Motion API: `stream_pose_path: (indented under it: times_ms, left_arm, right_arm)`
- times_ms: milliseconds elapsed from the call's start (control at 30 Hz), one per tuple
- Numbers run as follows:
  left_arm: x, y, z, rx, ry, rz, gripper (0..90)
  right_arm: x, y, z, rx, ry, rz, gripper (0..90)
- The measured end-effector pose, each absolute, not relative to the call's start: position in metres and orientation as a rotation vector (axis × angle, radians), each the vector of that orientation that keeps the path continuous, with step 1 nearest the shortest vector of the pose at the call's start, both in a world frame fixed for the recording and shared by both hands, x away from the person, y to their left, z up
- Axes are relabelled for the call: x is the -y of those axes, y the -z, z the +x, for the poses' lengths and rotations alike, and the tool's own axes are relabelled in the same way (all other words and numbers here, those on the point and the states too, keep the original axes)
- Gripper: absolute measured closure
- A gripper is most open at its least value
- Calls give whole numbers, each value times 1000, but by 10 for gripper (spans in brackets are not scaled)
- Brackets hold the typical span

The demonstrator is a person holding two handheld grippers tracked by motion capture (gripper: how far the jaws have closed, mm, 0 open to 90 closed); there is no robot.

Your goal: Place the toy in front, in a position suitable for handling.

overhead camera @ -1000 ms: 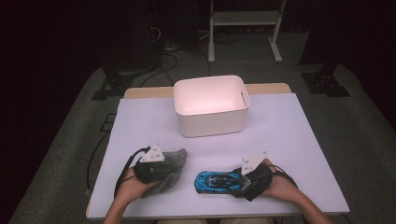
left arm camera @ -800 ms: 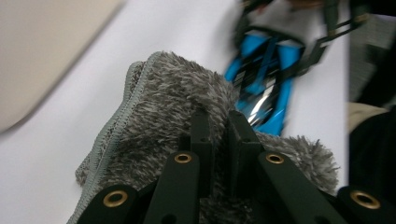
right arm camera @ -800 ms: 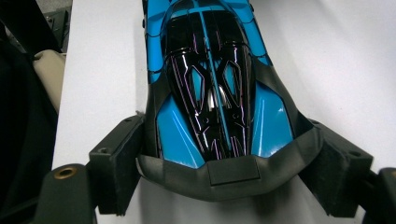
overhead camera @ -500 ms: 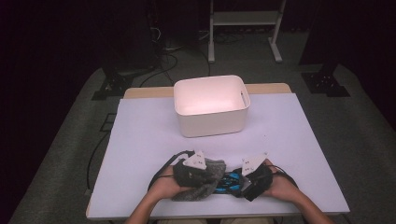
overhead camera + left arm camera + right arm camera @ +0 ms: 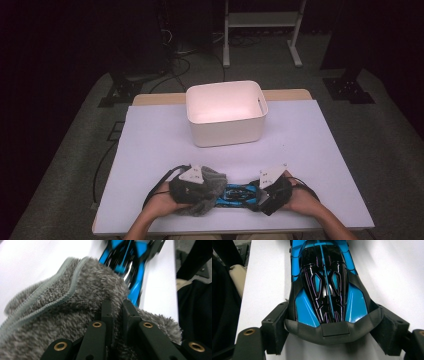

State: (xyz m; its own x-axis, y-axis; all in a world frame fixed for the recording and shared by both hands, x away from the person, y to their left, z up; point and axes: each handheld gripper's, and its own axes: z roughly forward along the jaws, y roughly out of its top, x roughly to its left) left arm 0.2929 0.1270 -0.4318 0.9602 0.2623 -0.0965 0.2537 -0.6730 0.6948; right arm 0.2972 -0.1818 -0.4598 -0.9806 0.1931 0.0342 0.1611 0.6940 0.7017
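A blue and black toy car (image 5: 239, 195) lies near the table's front edge, between both hands. My left gripper (image 5: 200, 186) is shut on a grey fluffy cloth (image 5: 211, 201), which rests against the car's left end. In the left gripper view the jaws (image 5: 116, 308) pinch a fold of the cloth (image 5: 62, 315), and the car (image 5: 130, 265) lies just beyond it. My right gripper (image 5: 265, 192) holds the car's other end. In the right gripper view its pads (image 5: 274, 327) press on either side of the car (image 5: 324, 290) at its grey bumper.
A white empty bin (image 5: 226, 135) stands at the back middle of the white table (image 5: 150, 145). Cables hang off the table's left side, and a metal stand's legs (image 5: 260, 20) are on the floor behind.
My left gripper has carried the cloth to the right, from clear of the car to against its left end. The right gripper and the car have stayed put.
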Motion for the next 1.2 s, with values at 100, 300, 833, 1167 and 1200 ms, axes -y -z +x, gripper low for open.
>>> stream_pose_path:
  times_ms: [100, 300, 833, 1167, 1200]
  left_arm:
    - [-135, 434, 292, -382, -10, 2323, 821]
    - [-124, 431, 294, -347, 13, 2311, 821]
    - [-112, 430, 295, -283, 37, 2290, 817]
    - [-127, 431, 293, -319, 21, 2305, 812]
    - [-126, 432, 293, -317, 21, 2306, 812]
  right_arm:
    - [182, 460, 297, -2852, -1177, 297, 223]
    - [179, 459, 297, -2845, -1147, 263, 224]
    - [166, 456, 306, -2859, -1116, 157, 221]
    - [168, 456, 304, -2863, -1119, 220, 214]
    - [168, 456, 304, -2862, -1113, 221, 213]
